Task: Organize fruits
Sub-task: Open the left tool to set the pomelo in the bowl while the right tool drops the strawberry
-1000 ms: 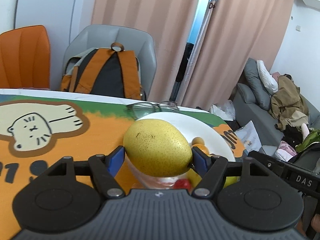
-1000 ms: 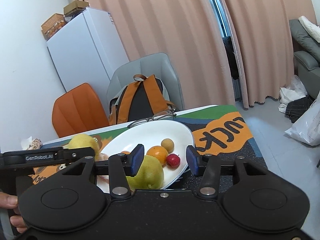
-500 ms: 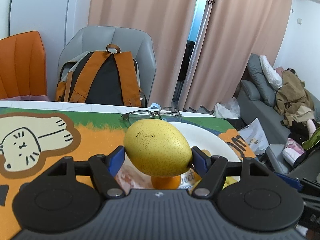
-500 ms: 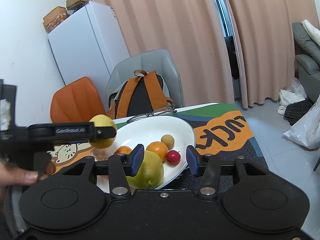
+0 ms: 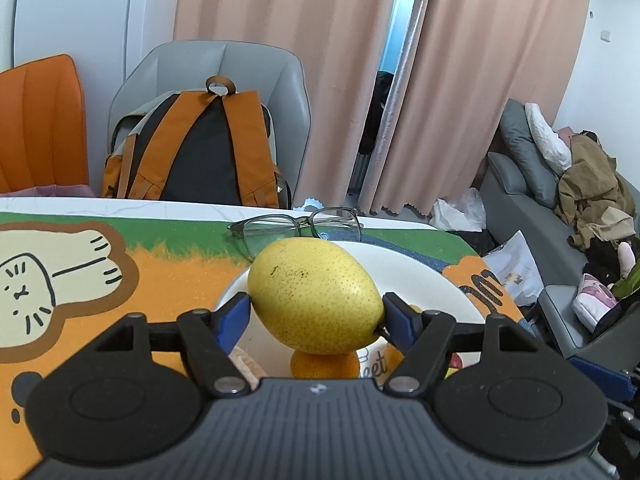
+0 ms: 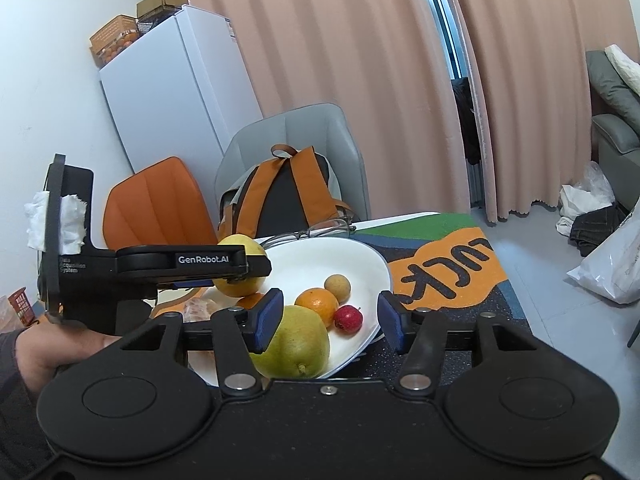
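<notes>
our left gripper (image 5: 316, 314) holds a yellow pear (image 5: 315, 295) between its blue pads (image 5: 235, 317), one pad on each side, and the pear is lifted above the near part of the white plate (image 5: 416, 276). in the right view the same pear (image 6: 239, 265) hangs over the left rim of the plate (image 6: 360, 256), with our left hand (image 6: 52, 346) below the tool.

the jaws of our right gripper (image 6: 329, 322) are opening and nothing is pressed between them; they stand at medium width just before the near edge of the plate.

on the plate lie a big green-yellow fruit (image 6: 296, 342) at the near rim, an orange (image 6: 317, 304) behind it, a small red fruit (image 6: 348, 318) to its right and a small brown round fruit (image 6: 337, 288) further back. one more orange (image 5: 324, 365) shows right under the pear.

glasses (image 5: 298, 226) rest at the far rim of the plate. the tabletop is covered by a colourful mat (image 5: 168, 264). behind it stand a grey chair (image 5: 256, 76) with a backpack (image 5: 200, 152) and an orange chair (image 5: 38, 124).
</notes>
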Motion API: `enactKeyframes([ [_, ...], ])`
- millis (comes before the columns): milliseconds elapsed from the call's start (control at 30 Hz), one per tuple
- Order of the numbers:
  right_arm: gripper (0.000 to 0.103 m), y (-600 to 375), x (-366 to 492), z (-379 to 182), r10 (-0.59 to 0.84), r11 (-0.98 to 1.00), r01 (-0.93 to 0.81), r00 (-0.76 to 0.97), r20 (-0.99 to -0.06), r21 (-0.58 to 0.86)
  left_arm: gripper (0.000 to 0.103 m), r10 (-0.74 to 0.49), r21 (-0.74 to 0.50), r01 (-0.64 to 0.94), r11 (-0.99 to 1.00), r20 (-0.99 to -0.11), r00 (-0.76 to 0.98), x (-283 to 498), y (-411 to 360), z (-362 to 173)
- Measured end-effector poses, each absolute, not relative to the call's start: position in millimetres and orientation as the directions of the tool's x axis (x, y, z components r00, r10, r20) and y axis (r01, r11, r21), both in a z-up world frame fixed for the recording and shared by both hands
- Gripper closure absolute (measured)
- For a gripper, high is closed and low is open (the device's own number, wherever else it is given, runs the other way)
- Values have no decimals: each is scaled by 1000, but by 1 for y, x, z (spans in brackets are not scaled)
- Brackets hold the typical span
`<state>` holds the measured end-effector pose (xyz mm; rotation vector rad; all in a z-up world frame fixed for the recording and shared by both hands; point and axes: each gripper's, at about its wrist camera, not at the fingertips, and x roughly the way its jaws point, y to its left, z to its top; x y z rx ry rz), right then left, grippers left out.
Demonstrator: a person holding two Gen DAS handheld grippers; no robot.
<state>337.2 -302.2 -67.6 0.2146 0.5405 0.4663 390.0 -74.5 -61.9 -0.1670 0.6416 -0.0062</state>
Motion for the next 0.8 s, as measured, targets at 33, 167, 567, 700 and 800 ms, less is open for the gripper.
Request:
enactKeyframes([
  [33, 49, -302, 337, -67, 481, 873, -371, 757, -441, 315, 32, -47, -143, -47, 989, -587, 808, 389, -76, -61],
  [167, 48, -303, 337, -67, 480, 874, -370, 759, -440, 316, 30, -32, -133, -59, 989, -591, 806, 391, -76, -57],
  [567, 46, -305, 338, -67, 475, 875, -360, 762, -440, 323, 29, -31, -120, -52, 991, -603, 797, 379, -83, -51],
  [700, 44, -307, 340, -68, 486, 869, -362, 754, -442, 337, 23, -25, -128, -68, 989, -611, 791, 368, -78, -45],
  [800, 44, -307, 339, -68, 484, 870, -361, 753, -446, 335, 20, -22, -115, -61, 991, -612, 791, 358, -76, -40],
])
